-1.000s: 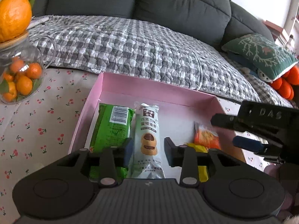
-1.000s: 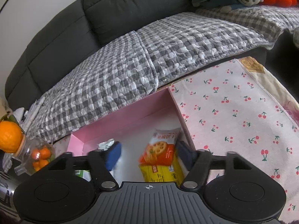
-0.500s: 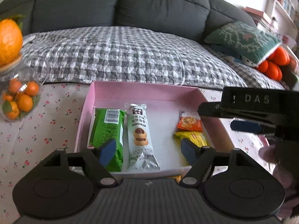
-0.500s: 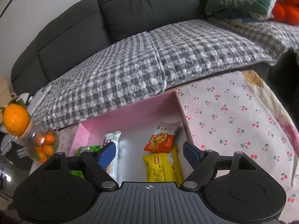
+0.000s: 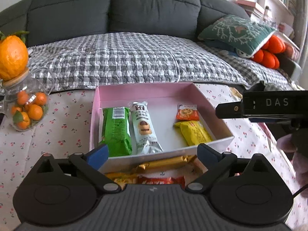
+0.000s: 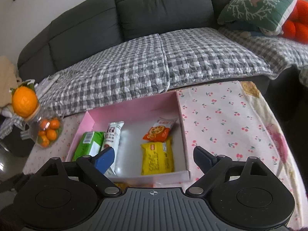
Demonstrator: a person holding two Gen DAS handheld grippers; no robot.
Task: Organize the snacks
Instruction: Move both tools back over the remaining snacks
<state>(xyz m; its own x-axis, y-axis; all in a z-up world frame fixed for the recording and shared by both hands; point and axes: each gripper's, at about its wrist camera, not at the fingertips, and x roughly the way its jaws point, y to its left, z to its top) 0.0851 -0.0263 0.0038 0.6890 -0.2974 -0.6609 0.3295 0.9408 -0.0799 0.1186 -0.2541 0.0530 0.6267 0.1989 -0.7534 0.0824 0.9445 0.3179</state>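
A grey sofa (image 5: 115, 19) fills the back, a cherry-print tablecloth (image 6: 221, 119) in front of it. On the cloth sits the pink box (image 5: 146, 90), holding a green packet (image 5: 115, 129), a grey biscuit packet (image 5: 144, 127), a yellow packet (image 5: 194, 132) and a small orange packet (image 5: 187, 112). More snacks (image 5: 159, 173) lie just before the box. The left gripper (image 5: 152, 154) and right gripper (image 6: 154, 157) hover, jaws opening wide, nothing gripped.

Both wrist views look down and forward over the near wall of the pink box (image 5: 163, 155) toward the sofa (image 5: 154, 11) behind it. The left camera sits close at the box's near-left side, the right camera (image 6: 184, 134) at its near-right. Both share box, tabletop (image 5: 63, 127) and sofa.
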